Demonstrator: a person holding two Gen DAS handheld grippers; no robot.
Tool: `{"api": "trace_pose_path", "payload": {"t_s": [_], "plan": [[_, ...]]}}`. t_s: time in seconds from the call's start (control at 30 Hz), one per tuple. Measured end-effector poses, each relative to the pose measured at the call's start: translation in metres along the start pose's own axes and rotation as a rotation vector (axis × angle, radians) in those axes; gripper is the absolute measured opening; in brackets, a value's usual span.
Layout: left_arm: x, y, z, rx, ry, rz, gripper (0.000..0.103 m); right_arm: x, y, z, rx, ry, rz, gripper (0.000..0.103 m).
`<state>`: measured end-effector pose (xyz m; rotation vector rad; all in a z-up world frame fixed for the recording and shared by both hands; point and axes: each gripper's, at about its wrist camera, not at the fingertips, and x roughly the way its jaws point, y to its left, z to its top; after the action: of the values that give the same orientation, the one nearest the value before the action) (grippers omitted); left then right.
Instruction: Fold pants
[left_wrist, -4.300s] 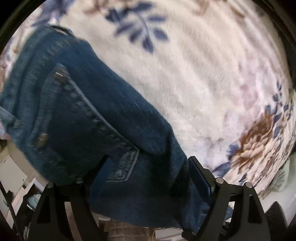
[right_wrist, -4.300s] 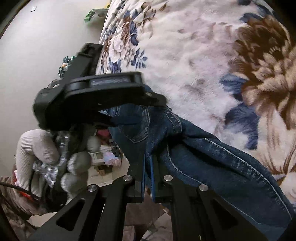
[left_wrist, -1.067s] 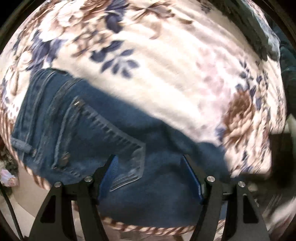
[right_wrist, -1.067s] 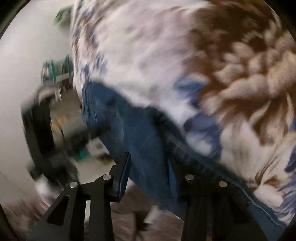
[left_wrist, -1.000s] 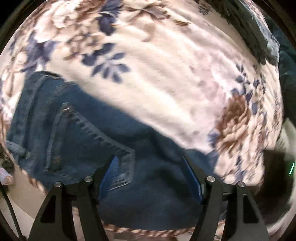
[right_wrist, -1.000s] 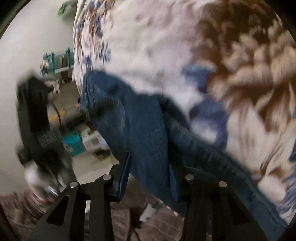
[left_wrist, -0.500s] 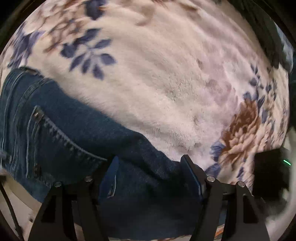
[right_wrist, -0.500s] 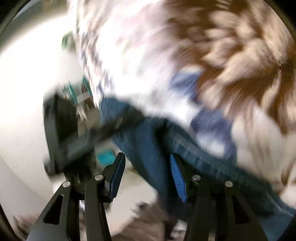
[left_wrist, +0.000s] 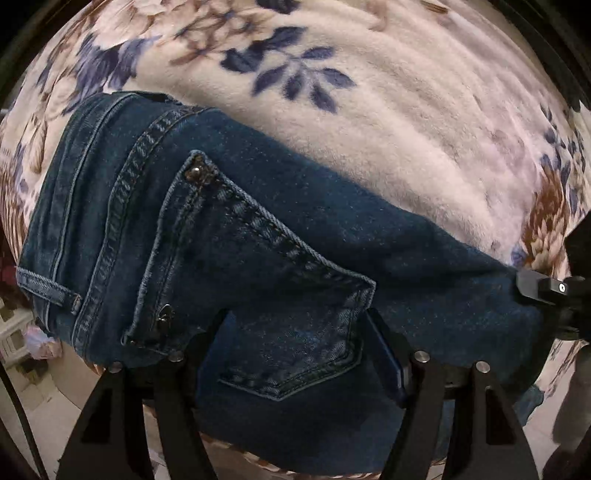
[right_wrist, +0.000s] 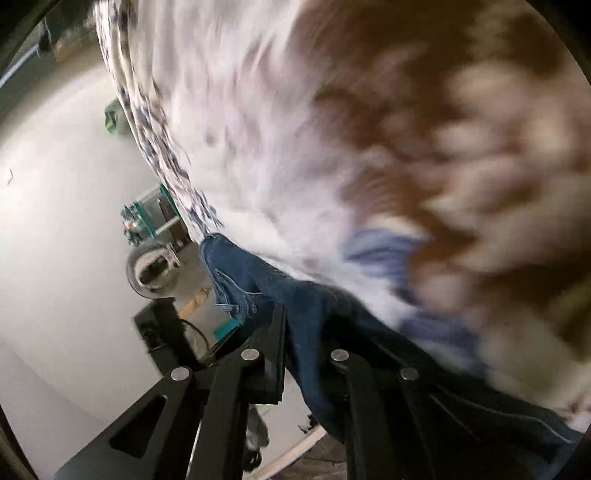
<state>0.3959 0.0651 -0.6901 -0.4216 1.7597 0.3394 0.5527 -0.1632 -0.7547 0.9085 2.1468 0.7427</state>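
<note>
1. One pair of dark blue jeans (left_wrist: 280, 236) lies on a plush floral blanket (left_wrist: 388, 122), near the edge of the bed, with the waistband (left_wrist: 62, 206) at the left of the left wrist view and the leg running off to the right.
2. A back pocket (left_wrist: 258, 291) with two rivets faces up, and its lower point falls between the fingers of the left gripper (left_wrist: 295, 343).
3. The left gripper's jaws are spread wide over the denim, one finger on each side of the pocket tip, and they pinch nothing.
4. At the far right of that view, black hardware (left_wrist: 554, 288) touches the jeans' leg end.
5. In the right wrist view, which is heavily blurred, the right gripper (right_wrist: 306, 347) has its fingers a moderate way apart with a fold of the jeans (right_wrist: 303, 314) hanging between them; whether the pads press the cloth cannot be told.
6. Beyond the bed edge, a pale floor (right_wrist: 55, 221) shows.
</note>
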Motion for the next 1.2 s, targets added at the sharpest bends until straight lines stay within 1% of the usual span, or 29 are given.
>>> {"api": "trace_pose_path", "payload": {"t_s": [0.07,0.1,0.13,0.17,0.2,0.27,0.3,0.33,0.37,0.4,0.43,0.47,0.5,0.53,0.57,0.6,0.67,0.73,0.77,0.8,0.83,0.87,0.9,0.93,1.0,1.07,1.17,1.2], "plan": [[0.002,0.003,-0.002,-0.01,0.005,-0.014,0.068,-0.026,-0.002,0.002,-0.021,-0.049,-0.083,0.009],[0.002,0.001,-0.002,-0.014,0.004,-0.023,0.068,-0.044,-0.007,0.003,0.002,-0.093,-0.091,0.009],[-0.002,0.005,-0.001,-0.016,0.004,-0.029,0.068,-0.056,-0.008,0.003,0.008,-0.118,-0.086,0.009],[-0.004,0.005,-0.003,-0.022,0.004,-0.033,0.068,-0.064,-0.006,0.001,-0.011,-0.126,-0.093,0.009],[-0.009,0.011,-0.002,-0.025,0.003,-0.037,0.068,-0.067,0.0,-0.001,-0.044,-0.11,-0.11,0.011],[-0.018,0.016,-0.006,-0.032,-0.005,-0.044,0.068,-0.054,0.01,-0.005,-0.099,-0.048,-0.121,0.037],[-0.025,0.03,-0.004,-0.028,-0.006,-0.043,0.068,-0.044,0.016,-0.011,-0.153,-0.001,-0.144,0.064],[-0.025,0.032,-0.007,-0.025,-0.005,-0.033,0.068,-0.031,0.023,-0.014,-0.2,0.025,-0.173,0.067],[-0.024,0.034,-0.009,-0.021,-0.002,-0.022,0.068,-0.016,0.027,-0.02,-0.242,0.044,-0.238,0.067],[-0.024,0.036,-0.01,-0.014,0.001,-0.019,0.068,-0.003,0.029,-0.023,-0.27,0.052,-0.353,0.055],[-0.025,0.039,-0.016,-0.006,-0.001,-0.017,0.068,0.005,0.027,-0.023,-0.287,0.035,-0.51,0.043],[-0.029,0.042,-0.02,0.002,-0.011,-0.006,0.068,0.007,0.024,-0.023,-0.285,-0.005,-0.65,0.032],[-0.035,0.049,-0.027,0.005,-0.027,-0.01,0.068,0.003,0.022,-0.024,-0.262,-0.062,-0.678,0.032],[-0.041,0.053,-0.031,0.006,-0.045,-0.022,0.068,-0.003,0.023,-0.028,-0.227,-0.12,-0.638,0.032],[-0.048,0.059,-0.036,0.004,-0.065,-0.03,0.068,-0.014,0.024,-0.037,-0.204,-0.185,-0.619,0.032],[-0.055,0.065,-0.041,0.0,-0.085,-0.036,0.068,-0.023,0.025,-0.047,-0.197,-0.237,-0.623,0.033],[-0.072,0.086,-0.052,-0.025,-0.131,-0.083,0.068,-0.048,0.019,-0.076,-0.166,-0.332,-0.616,0.036],[-0.081,0.112,-0.059,-0.069,-0.14,-0.132,0.068,-0.067,0.005,-0.113,-0.087,-0.415,-0.531,0.063],[-0.083,0.131,-0.06,-0.103,-0.132,-0.171,0.068,-0.07,-0.004,-0.135,-0.031,-0.455,-0.469,0.065],[-0.086,0.147,-0.059,-0.138,-0.127,-0.192,0.068,-0.071,-0.01,-0.146,0.006,-0.474,-0.433,0.065],[-0.087,0.159,-0.059,-0.172,-0.127,-0.204,0.068,-0.062,-0.018,-0.165,0.068,-0.49,-0.385,0.065],[-0.088,0.179,-0.058,-0.207,-0.132,-0.209,0.068,-0.042,-0.021,-0.183,0.113,-0.496,-0.355,0.065],[-0.093,0.186,-0.055,-0.232,-0.138,-0.204,0.068,-0.018,-0.031,-0.2,0.175,-0.506,-0.313,0.065],[-0.093,0.203,-0.053,-0.256,-0.141,-0.211,0.068,0.004,-0.034,-0.213,0.22,-0.512,-0.285,0.065],[-0.091,0.221,-0.047,-0.283,-0.135,-0.228,0.068,0.048,-0.043,-0.23,0.299,-0.508,-0.222,0.066],[-0.08,0.242,-0.035,-0.309,-0.113,-0.271,0.068,0.091,-0.049,-0.234,0.352,-0.494,-0.154,0.066],[-0.064,0.247,-0.008,-0.298,-0.066,-0.319,0.068,0.148,-0.051,-0.231,0.409,-0.506,-0.058,0.065],[-0.059,0.248,-0.003,-0.292,-0.067,-0.326,0.068,0.158,-0.054,-0.231,0.427,-0.516,-0.018,0.065]]}}
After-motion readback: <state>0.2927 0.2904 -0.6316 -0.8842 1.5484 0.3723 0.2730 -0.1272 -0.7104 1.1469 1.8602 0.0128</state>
